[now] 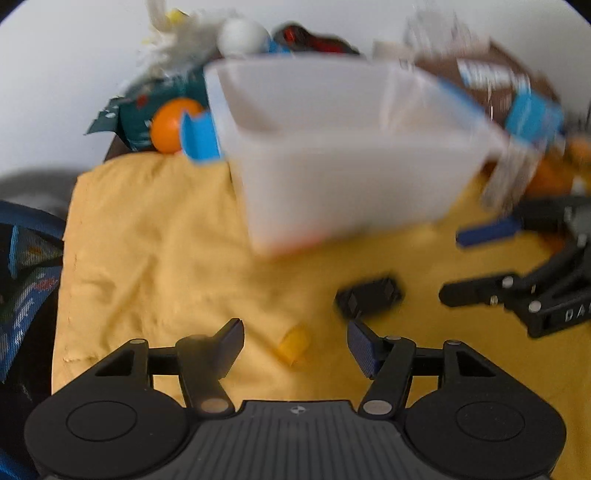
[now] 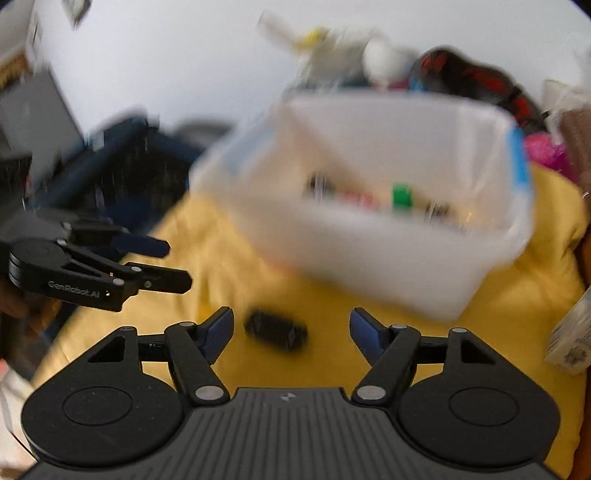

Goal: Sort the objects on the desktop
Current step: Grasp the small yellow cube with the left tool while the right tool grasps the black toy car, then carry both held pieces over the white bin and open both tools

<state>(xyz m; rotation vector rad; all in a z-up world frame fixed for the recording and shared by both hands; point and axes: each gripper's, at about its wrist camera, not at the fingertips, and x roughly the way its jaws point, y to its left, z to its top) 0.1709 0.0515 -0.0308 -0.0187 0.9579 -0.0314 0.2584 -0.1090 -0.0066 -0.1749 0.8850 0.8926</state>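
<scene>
A yellow cloth (image 1: pixel 155 258) covers the desk, and a white translucent bin (image 1: pixel 343 166) stands on it. In the left wrist view my left gripper (image 1: pixel 295 341) is open, low over the cloth, with a small yellow piece (image 1: pixel 293 346) lying between its fingers, untouched. A small black block (image 1: pixel 369 298) lies just to the right of it. In the right wrist view my right gripper (image 2: pixel 291 323) is open with the black block (image 2: pixel 275 331) on the cloth between its fingers, pads apart from it. The bin (image 2: pixel 369 251) holds several small items, one of them green (image 2: pixel 401 195). Each gripper shows in the other's view, the right (image 1: pixel 467 264) and the left (image 2: pixel 173 264).
Behind the bin lies a heap of clutter: an orange ball (image 1: pixel 170 125), a blue piece (image 1: pixel 199 138), a teal packet (image 1: pixel 129 118), a white ball (image 1: pixel 242 35) and a brown box with a blue label (image 1: pixel 517 103). A dark basket (image 2: pixel 122 166) stands off the cloth's left edge.
</scene>
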